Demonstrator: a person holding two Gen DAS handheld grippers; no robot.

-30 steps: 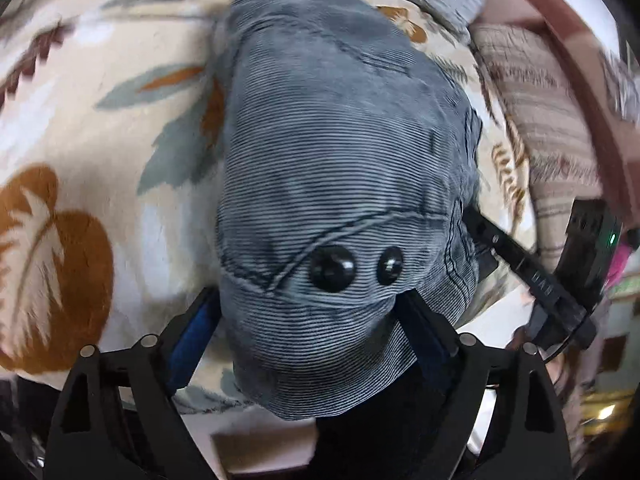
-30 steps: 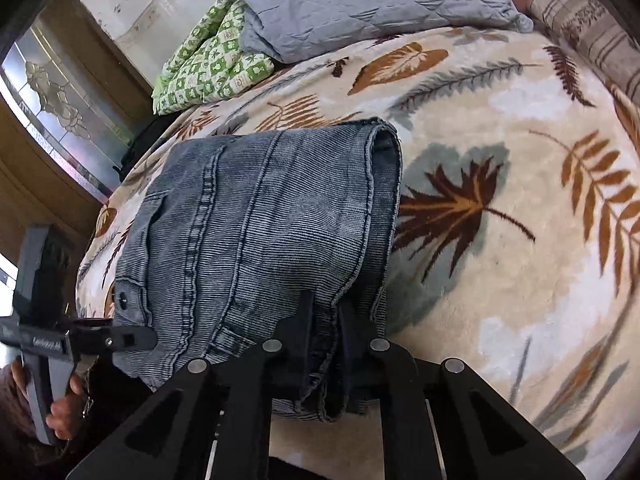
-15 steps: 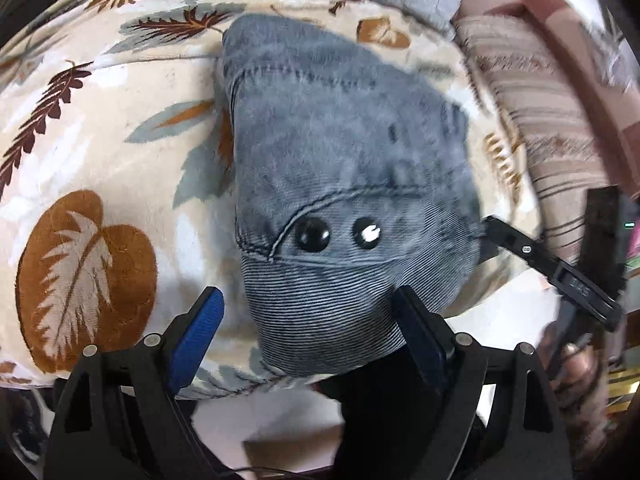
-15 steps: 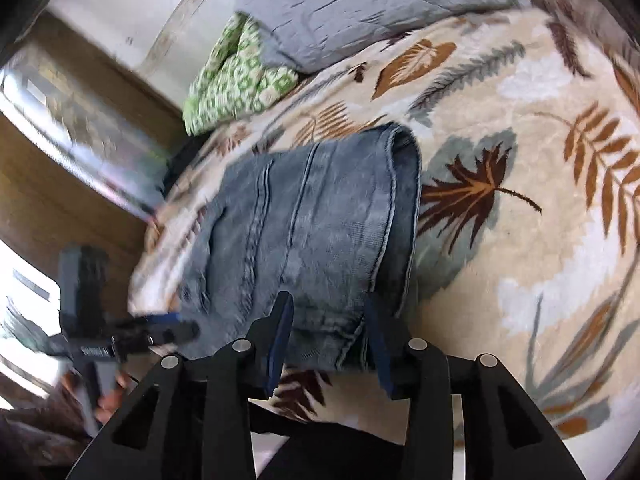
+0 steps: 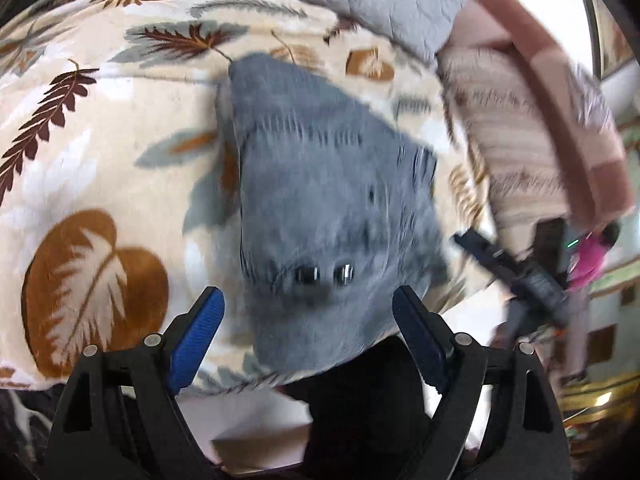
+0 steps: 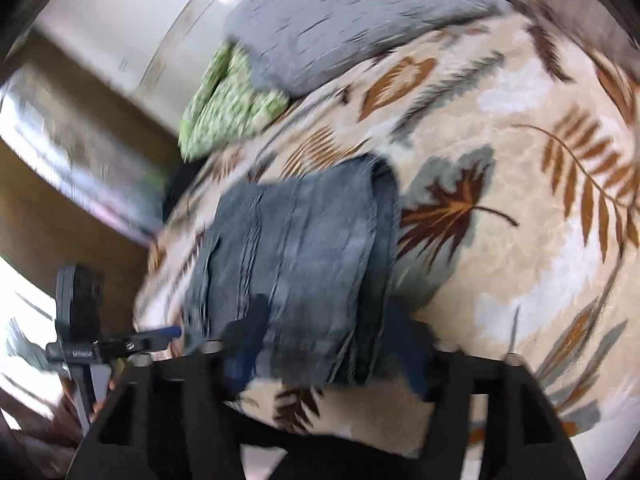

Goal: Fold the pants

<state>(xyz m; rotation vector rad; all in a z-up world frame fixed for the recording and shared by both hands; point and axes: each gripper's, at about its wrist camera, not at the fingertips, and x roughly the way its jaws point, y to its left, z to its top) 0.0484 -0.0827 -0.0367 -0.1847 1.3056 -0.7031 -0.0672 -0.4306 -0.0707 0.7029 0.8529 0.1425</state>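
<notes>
The blue-grey corduroy pants lie folded in a compact stack on the leaf-print bed cover, two dark buttons facing the left wrist view. My left gripper is open, its blue pads wide apart just short of the near edge of the pants. In the right wrist view the folded pants lie in front of my right gripper, which is open, its fingers either side of the near edge. The right gripper also shows in the left wrist view. Both views are motion-blurred.
A grey quilted pillow and a green patterned cloth lie at the head of the bed. A striped beige and brown blanket lies at the right. The bed's near edge is just below both grippers.
Both grippers have opened, let go of the pants and pulled back toward the bed's edge. The folded pants stay lying on the bed cover.
</notes>
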